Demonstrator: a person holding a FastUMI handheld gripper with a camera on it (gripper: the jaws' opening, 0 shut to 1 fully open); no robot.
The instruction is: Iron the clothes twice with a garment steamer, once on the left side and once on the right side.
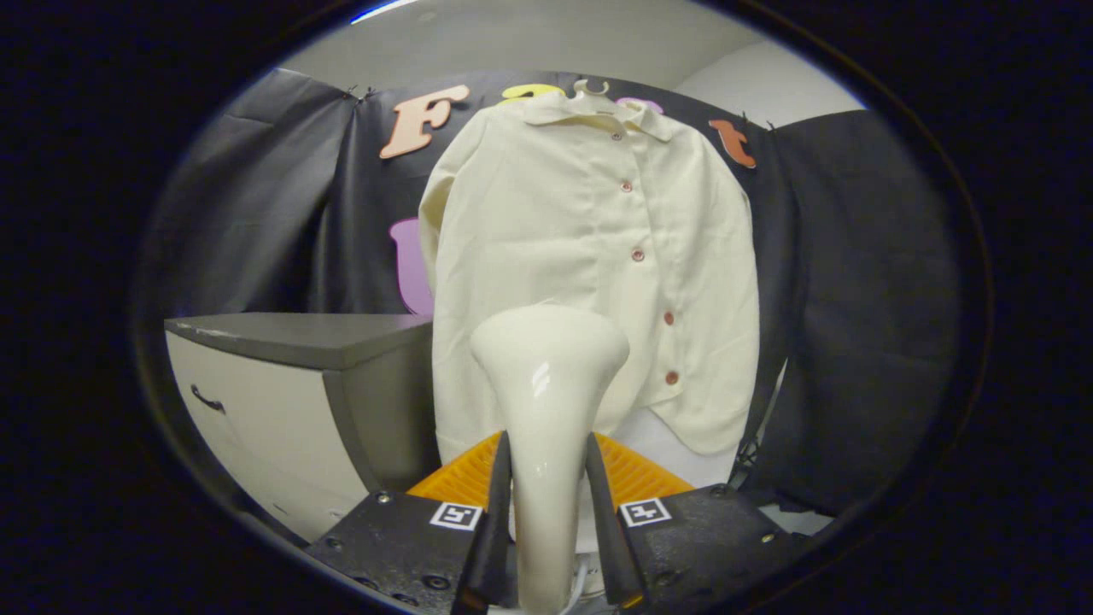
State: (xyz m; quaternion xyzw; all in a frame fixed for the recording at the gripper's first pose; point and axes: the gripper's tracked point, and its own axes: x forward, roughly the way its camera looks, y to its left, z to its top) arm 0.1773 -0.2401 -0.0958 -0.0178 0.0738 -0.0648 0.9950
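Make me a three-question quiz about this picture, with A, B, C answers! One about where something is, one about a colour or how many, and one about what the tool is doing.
1. Where does the shirt hang?
A. On a hanger in front of the black cloth wall
B. Folded on the cabinet
C. Lying on the floor

2. How many buttons show down the shirt's front?
A. One
B. Five
C. Ten

3. What is the tool doing?
A. Hanging open
B. Pinching the shirt's sleeve
C. Shut on the steamer

Answers:
1. A, the hanger's hook sits above the collar, beyond the steamer's head.
2. B, five reddish buttons run down the front.
3. C, both fingers press the steamer's cream handle between them.
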